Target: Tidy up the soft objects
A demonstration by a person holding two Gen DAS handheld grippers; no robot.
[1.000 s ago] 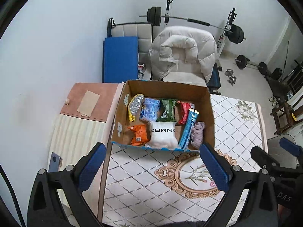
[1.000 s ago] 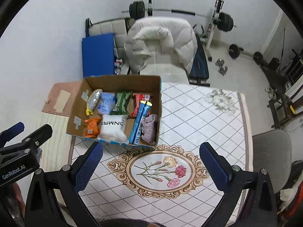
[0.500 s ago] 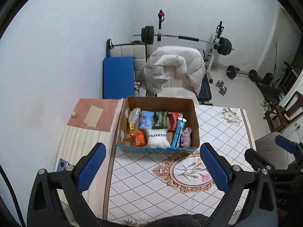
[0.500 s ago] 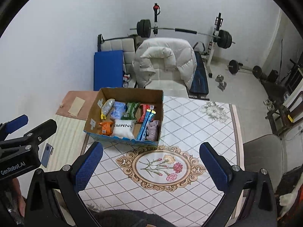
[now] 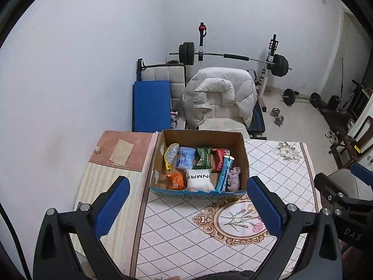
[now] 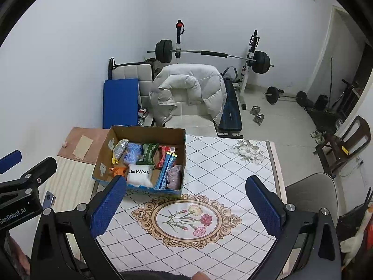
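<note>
An open cardboard box [image 5: 242, 154] [image 6: 183, 140] stands on the patterned tablecloth. It holds several soft packs: a white pouch [image 5: 199, 179] [image 6: 139, 175], an orange pack [image 5: 174, 180], a blue pack [image 5: 185, 161], a green pack [image 5: 203, 157], a red pack [image 5: 218, 159], a long blue stick pack [image 5: 223, 172] and a mauve cloth [image 5: 234, 178] [image 6: 174, 175]. My left gripper [image 5: 186, 206] is open and empty, high above the table's near side. My right gripper [image 6: 186, 206] is open and empty, beside it to the right.
The table [image 6: 233, 175] has a floral medallion [image 6: 186, 217] in front of the box. A low striped bench [image 5: 102, 186] with a phone [image 6: 47, 198] stands left. A chair with a white jacket [image 5: 219, 95], a barbell rack [image 5: 233, 57] and a grey chair [image 6: 312, 193] surround it.
Both grippers have risen and pulled back from the box, so the box looks smaller and more of the room shows. Both stay open and empty.
</note>
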